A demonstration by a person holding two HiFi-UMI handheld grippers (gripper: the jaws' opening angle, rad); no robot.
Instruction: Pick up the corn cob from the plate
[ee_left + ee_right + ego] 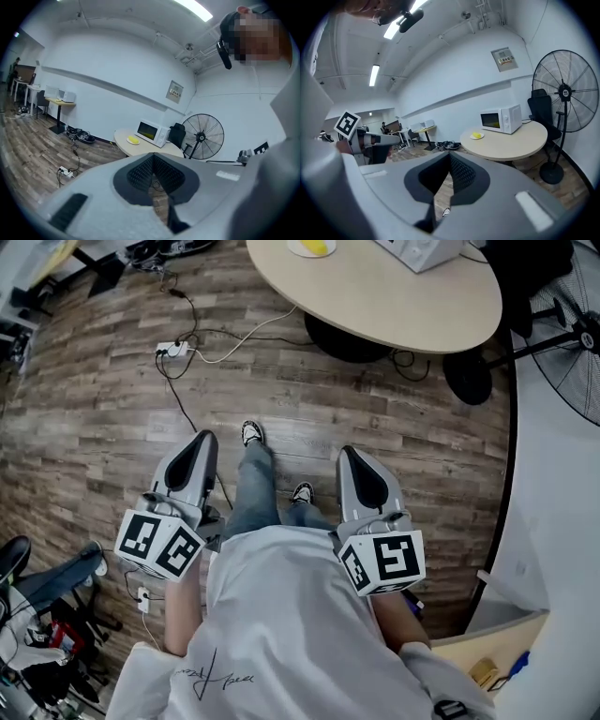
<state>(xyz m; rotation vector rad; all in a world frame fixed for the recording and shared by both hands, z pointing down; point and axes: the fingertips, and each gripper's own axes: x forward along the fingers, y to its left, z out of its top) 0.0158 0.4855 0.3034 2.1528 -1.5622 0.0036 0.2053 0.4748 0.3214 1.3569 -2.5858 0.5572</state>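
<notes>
The yellow corn cob [315,246] lies on a small white plate [298,251] on the round beige table [394,306], far ahead of both grippers. It also shows as a small yellow corn cob [134,139] beside the microwave in the left gripper view, and as the corn cob [476,135] in the right gripper view. My left gripper [200,439] and right gripper [352,454] are held at waist height over the wooden floor, a few steps short of the table. Both have their jaws together with nothing between them.
A white microwave [501,119] stands on the table behind the plate. A tall black fan [565,91] stands to the table's right, its base [467,378] on the floor. A power strip [172,350] and cables lie on the floor ahead left. Desks line the far left wall.
</notes>
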